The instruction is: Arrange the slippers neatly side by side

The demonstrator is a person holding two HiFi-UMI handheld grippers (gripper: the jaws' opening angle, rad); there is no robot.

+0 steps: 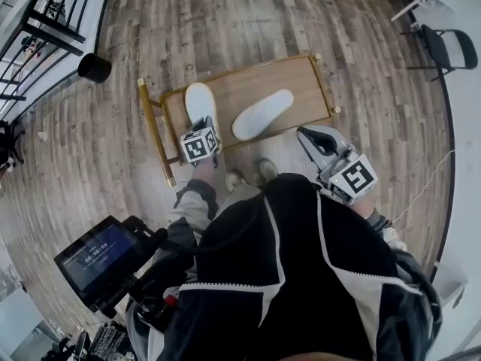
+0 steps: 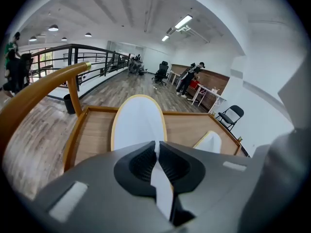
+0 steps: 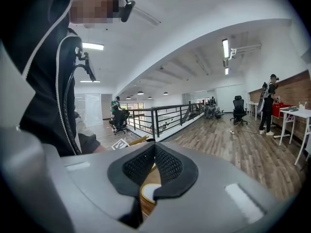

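left gripper: clenched on the thin white heel edge of the held slipper. The black ribbed pads press it from both sides, and the shell is smooth grey plastic.
right gripper: clamped shut with nothing between its jaws. It has the same grey shell and black mesh-textured pads. In the head view it hangs off the tray's near right corner, well apart from both slippers.
held slipper: a flat, long oval with a smooth white face and a thin tan rim. It lies lengthwise on the left part of the tray, heel end at the left gripper, toe pointing away.
second slipper: the same white oval, lying slanted on the middle of the tray, between the two grippers and touched by neither. Its near end lies close to the held slipper; its far end swings off to the right.
tray: rectangular, matte light wood, with a raised rim.
handle: a round golden-brown bar at the tray's left end, just beside the held slipper.
floor: streaked grey-brown wood planks.
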